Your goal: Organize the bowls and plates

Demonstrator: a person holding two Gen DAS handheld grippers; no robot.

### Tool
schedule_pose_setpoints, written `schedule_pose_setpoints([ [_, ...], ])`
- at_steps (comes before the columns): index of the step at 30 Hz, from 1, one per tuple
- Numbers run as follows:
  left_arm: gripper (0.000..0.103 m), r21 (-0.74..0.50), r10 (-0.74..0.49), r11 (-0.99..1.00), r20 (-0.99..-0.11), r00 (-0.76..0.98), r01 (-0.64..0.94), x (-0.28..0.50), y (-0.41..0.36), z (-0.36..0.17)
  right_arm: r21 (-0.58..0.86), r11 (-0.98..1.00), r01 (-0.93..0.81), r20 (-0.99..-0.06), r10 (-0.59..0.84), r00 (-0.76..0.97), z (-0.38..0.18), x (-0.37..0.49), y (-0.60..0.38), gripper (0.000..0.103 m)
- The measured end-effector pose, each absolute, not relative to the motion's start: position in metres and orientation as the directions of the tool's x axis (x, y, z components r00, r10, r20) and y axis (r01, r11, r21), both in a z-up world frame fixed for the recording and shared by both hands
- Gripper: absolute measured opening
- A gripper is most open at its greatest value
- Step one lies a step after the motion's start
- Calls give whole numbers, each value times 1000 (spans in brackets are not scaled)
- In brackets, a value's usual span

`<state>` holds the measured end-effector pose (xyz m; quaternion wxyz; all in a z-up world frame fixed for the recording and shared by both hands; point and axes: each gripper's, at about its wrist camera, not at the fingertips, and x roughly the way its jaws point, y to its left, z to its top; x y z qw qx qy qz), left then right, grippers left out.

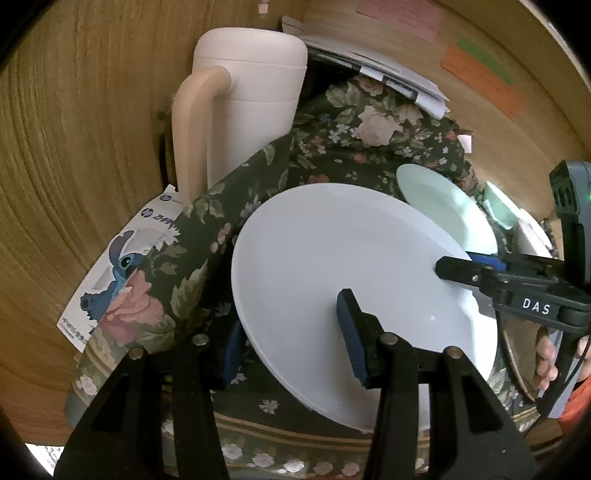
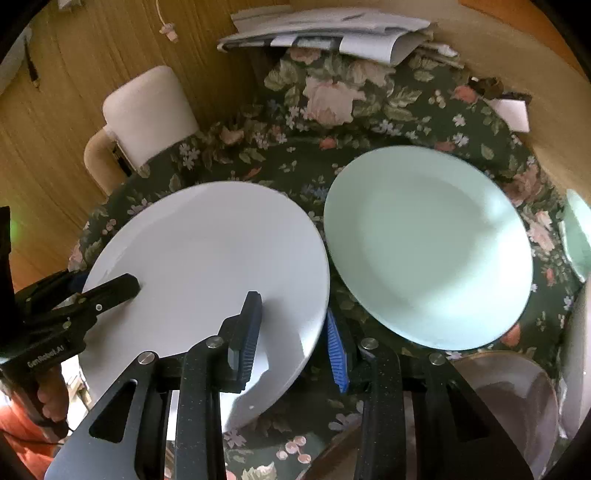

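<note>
The left gripper [image 1: 291, 354] had its jaws straddling the near rim of the white plate [image 1: 332, 258], one blue pad above the plate and one below the edge. There looked to be a gap around the rim, so apart rather than clamped, though the fisheye made that hard to call. The right gripper [image 2: 293, 339] was set the same way on the opposite rim of that plate [image 2: 207, 251]: one pad over the face, the other past the outer edge, jaws spread and not pinching yet as far as the view showed.

Just off the right gripper's outer finger sat the mint plate [image 2: 428, 247] on the floral cloth [image 2: 332, 92], its rim nearly meeting the white one's. Further out on that side were a brownish bowl [image 2: 517, 391] and the edge of another mint dish [image 2: 578, 236]. Ahead of the left gripper stood a cream jug [image 1: 247, 110], and some papers [image 2: 332, 33] lay at the far end.

Probably the white plate was about to be lifted and stacked with the mint one. To do that well, both grippers should close at the same time with pads well onto the rim, keep the plate level, and lift it clear before crossing. A smooth plate could slide out of a shallow pinch, and a low carry might clip the mint rim.
</note>
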<state>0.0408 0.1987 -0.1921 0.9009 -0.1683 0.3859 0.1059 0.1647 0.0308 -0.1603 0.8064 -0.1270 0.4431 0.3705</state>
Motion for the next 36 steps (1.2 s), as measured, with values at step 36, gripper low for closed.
schedule_pose_setpoints([
  [36,48,-176,-19,978,-603,798,-110,40,106,-123,123,792,-598,-650,520,555,-95,120,-95,30],
])
